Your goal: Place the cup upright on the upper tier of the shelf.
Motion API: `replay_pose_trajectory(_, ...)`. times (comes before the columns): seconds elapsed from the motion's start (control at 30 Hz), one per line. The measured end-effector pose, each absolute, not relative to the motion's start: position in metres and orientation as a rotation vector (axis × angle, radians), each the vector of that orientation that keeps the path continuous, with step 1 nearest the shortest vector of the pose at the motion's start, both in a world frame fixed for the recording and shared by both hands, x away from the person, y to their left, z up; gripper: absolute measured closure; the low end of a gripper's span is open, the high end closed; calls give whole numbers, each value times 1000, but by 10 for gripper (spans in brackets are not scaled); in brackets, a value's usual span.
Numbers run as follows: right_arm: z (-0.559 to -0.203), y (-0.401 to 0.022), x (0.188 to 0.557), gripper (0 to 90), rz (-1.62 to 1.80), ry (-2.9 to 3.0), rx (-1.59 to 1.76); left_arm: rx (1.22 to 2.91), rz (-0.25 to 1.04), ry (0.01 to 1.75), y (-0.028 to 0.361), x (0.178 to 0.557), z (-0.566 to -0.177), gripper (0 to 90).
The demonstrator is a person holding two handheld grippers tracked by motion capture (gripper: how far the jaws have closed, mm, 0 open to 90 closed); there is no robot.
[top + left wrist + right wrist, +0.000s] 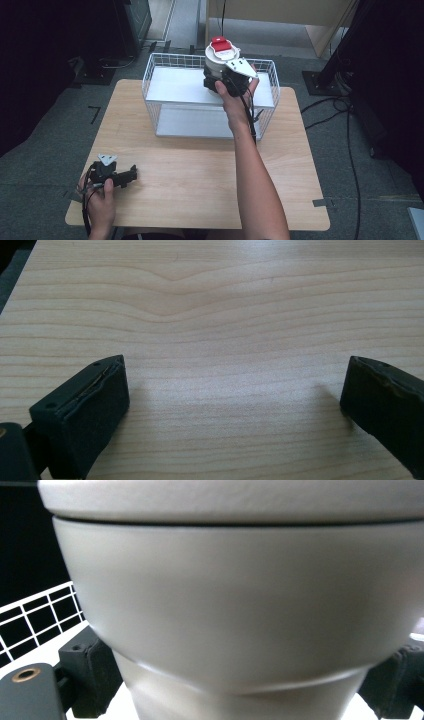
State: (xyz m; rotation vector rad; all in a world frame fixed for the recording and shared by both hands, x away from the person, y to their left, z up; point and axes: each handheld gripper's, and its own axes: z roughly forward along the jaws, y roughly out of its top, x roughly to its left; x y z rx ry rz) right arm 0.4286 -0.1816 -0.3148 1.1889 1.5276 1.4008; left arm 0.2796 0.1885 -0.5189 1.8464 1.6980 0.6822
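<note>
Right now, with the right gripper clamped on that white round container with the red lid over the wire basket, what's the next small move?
Probably lower it: the right gripper holds the white round container above the white wire basket.

A: Setting looks like a lab or test room. Small light wooden table [200,175] on grey carpet floor [45,165], black stand bases [320,80] either side.

B: Agreed. Loose black cables [350,150] trail over the floor; tape marks [95,114] there too.
</note>
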Motion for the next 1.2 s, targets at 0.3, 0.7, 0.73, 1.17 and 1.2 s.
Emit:
replay_pose_trajectory(0.3, -318, -180, 425, 88, 1388, 1503, 1200, 1846, 682, 1697, 189, 280, -519, 0)
replay_pose_trajectory(0.7, -329, -186, 413, 72, 1388, 1555, 1229, 1850, 682, 1697, 189, 280, -519, 0)
replay_pose_trajectory(0.73, -331, -187, 412, 72, 1380, 1564, 1233, 1849, 682, 1698, 189, 280, -519, 0)
replay_pose_trajectory(1.17, -341, -195, 381, 72, 1384, 1588, 1206, 1850, 683, 1697, 189, 280, -519, 0)
replay_pose_trajectory(1.2, -341, -195, 378, 72, 1386, 1589, 1202, 1851, 683, 1696, 189, 280, -519, 0)
